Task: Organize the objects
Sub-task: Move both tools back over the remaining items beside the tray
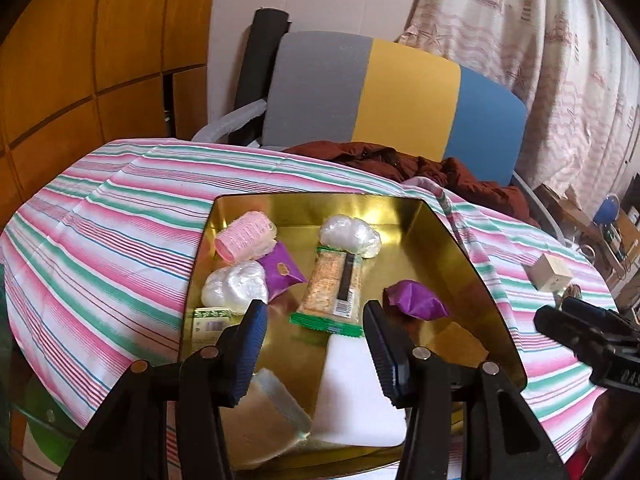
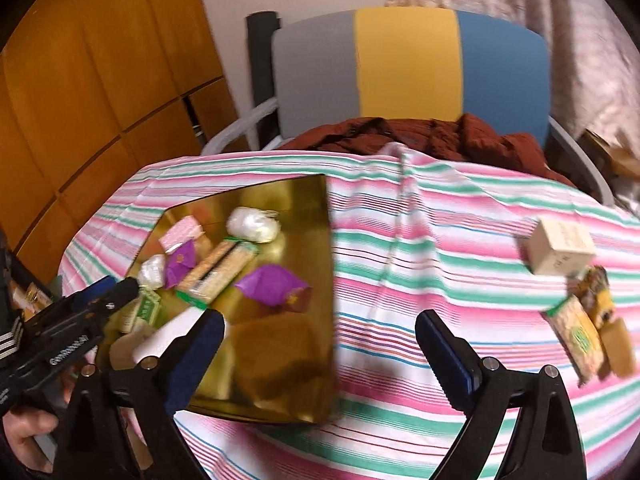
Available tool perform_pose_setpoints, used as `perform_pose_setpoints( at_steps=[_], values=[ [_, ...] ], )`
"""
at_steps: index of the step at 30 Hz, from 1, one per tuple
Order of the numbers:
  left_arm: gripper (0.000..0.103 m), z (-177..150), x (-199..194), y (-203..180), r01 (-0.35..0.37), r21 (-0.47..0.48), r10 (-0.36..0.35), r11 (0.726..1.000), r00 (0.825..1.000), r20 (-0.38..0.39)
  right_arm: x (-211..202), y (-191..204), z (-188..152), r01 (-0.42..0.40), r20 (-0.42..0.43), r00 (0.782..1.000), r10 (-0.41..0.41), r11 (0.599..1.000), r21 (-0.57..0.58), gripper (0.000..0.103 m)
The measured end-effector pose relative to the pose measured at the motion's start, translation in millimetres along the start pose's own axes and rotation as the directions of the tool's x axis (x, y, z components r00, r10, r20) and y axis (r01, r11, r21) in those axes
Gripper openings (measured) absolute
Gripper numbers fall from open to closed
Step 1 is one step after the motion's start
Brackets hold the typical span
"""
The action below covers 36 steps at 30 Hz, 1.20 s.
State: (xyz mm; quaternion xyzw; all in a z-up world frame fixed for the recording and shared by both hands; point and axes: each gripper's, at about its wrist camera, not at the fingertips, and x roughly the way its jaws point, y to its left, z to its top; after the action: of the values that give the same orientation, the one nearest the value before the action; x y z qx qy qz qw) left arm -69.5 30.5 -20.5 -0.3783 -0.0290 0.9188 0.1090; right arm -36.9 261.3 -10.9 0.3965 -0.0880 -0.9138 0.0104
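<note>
The remaining items, a small box (image 2: 558, 250) and snack packets (image 2: 582, 330), lie on the striped cloth (image 2: 400, 264), well right of the gold tray (image 2: 320, 240). The box looks light and stiff; grip its flat sides. The right gripper (image 2: 320, 344) is wide open, empty. The left gripper (image 1: 316, 320) hangs open over the tray.

A grey, yellow and blue chair (image 1: 400, 92) stands behind the striped tablecloth (image 1: 100, 232).

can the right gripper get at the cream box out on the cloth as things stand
Probably yes: the right gripper is open and empty, and the cream box sits in the open on the striped cloth, nothing between.
</note>
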Motion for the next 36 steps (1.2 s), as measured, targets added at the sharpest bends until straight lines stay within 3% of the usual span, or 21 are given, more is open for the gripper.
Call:
perform_pose_setpoints(
  at_steps=[11,18,22,25,28,31,36],
  values=[
    [0.050,0,-9,-38,0.094,0.071,-0.094,0.993,0.996,0.000,-25,-106,-9,0.171,-0.038,0.985,-0.167,0.973,0.152,0.097],
    [0.050,1,-9,-73,0.172,0.143,-0.169,0.975,0.985,-0.032,-56,-210,-9,0.305,-0.088,0.952,-0.292,0.904,0.298,0.103],
    [0.050,-1,-9,-98,0.214,0.187,-0.207,0.959,0.977,-0.057,-62,-271,-18,0.310,-0.136,0.950,-0.279,0.816,0.488,0.103],
    [0.050,-3,-10,-118,0.242,0.230,-0.232,0.942,0.970,-0.073,-60,-300,-26,0.342,-0.155,0.938,-0.309,0.765,0.546,0.103],
    [0.050,-5,-7,-141,0.266,0.273,-0.248,0.925,0.964,-0.096,-57,-323,-35,0.329,-0.165,0.943,-0.290,0.725,0.606,0.103],
    [0.050,-8,-3,-163,0.293,0.309,-0.266,0.905,0.956,-0.126,-49,-333,-40,0.325,-0.188,0.945,-0.268,0.709,0.626,0.103],
    [0.050,-16,6,-201,0.338,0.359,-0.291,0.870,0.940,-0.179,-35,-332,-44,0.353,-0.253,0.935,-0.247,0.718,0.601,0.103]
  ],
)
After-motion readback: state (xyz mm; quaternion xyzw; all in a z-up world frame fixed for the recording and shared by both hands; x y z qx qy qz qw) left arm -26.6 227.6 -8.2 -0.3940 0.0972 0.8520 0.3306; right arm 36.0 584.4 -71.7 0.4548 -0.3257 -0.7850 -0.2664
